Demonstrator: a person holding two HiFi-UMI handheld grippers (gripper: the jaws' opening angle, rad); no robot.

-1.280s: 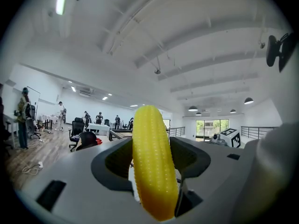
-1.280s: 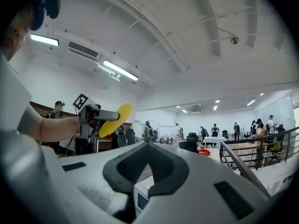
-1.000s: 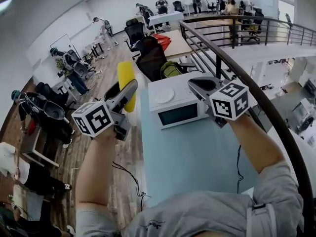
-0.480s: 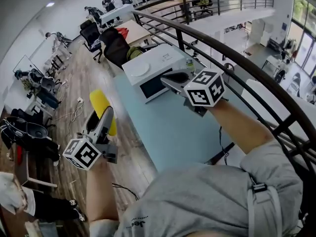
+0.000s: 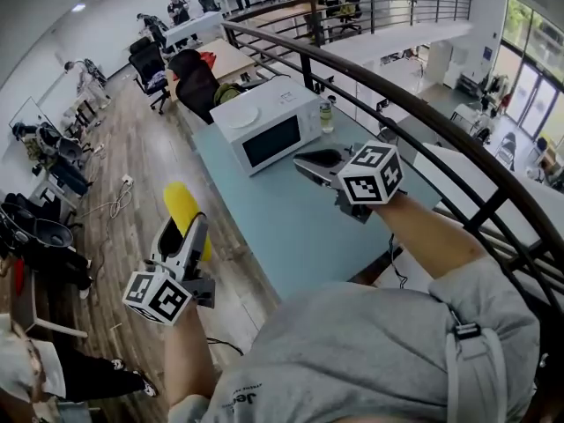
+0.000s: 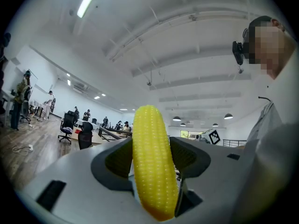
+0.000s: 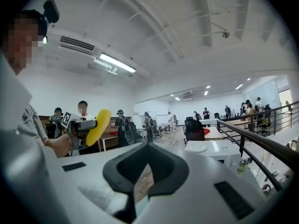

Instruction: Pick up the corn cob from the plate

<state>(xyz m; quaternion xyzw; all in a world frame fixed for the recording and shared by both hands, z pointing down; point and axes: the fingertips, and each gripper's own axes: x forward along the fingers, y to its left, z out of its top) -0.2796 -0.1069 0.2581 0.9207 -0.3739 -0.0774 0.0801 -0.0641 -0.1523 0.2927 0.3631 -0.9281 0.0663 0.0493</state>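
Note:
My left gripper (image 5: 188, 229) is shut on a yellow corn cob (image 5: 182, 214), held out over the wooden floor left of the light-blue table (image 5: 291, 223). In the left gripper view the corn cob (image 6: 152, 167) stands upright between the two dark jaws of the left gripper (image 6: 152, 158). A white plate (image 5: 240, 115) lies empty on top of the white microwave (image 5: 264, 130). My right gripper (image 5: 310, 159) hangs over the table near the microwave, shut with nothing in it. From the right gripper (image 7: 145, 147) view the corn cob (image 7: 98, 126) shows at the left.
A dark metal railing (image 5: 397, 113) curves along the table's right side. A small bottle (image 5: 327, 113) stands beside the microwave. Office chairs (image 5: 198, 82), desks and people fill the room beyond and to the left.
Both grippers have drawn back from the microwave and sunk lower. The left one still carries the corn, now low at the left over the floor. The head has turned.

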